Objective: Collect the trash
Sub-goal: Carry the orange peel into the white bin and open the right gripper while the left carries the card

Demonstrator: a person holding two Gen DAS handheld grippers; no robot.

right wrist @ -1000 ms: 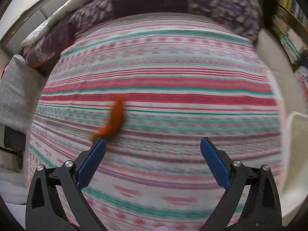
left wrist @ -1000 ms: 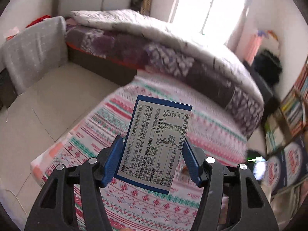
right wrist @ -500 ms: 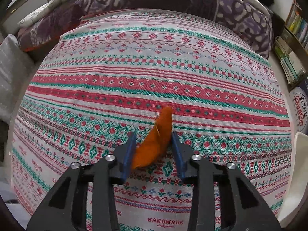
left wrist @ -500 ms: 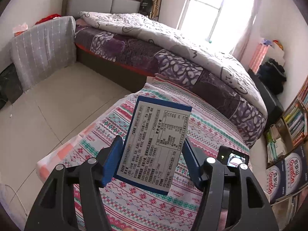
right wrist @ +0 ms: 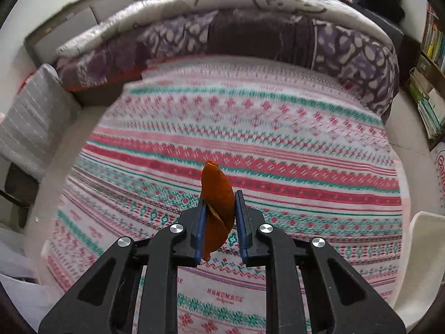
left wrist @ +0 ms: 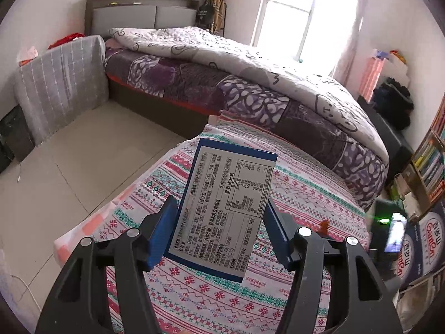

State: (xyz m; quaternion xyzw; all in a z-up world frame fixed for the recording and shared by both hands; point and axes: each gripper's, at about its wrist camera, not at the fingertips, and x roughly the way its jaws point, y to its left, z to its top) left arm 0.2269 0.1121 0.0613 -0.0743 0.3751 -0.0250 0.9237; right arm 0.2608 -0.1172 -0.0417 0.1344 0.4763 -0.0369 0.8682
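Note:
My left gripper [left wrist: 219, 231] is shut on a flat blue-edged food box [left wrist: 224, 206] with a white printed label, held upright above the patterned tablecloth [left wrist: 300, 189]. My right gripper [right wrist: 221, 214] is shut on an orange peel [right wrist: 215, 197] and holds it lifted above the same striped cloth [right wrist: 250, 144]. The peel's tip [left wrist: 323, 225] and the right gripper's body [left wrist: 389, 231] show at the right of the left wrist view.
A bed with a purple and white quilt [left wrist: 250, 83] stands behind the table. A grey padded seat [left wrist: 61, 89] is at the left, bookshelves [left wrist: 428, 167] at the right. A white container edge [right wrist: 420, 264] sits at the table's right. Tiled floor [left wrist: 55, 172] lies to the left.
My right gripper closed on the orange peel and lifted it off the cloth. My left gripper still holds the box and has risen and pulled back a little.

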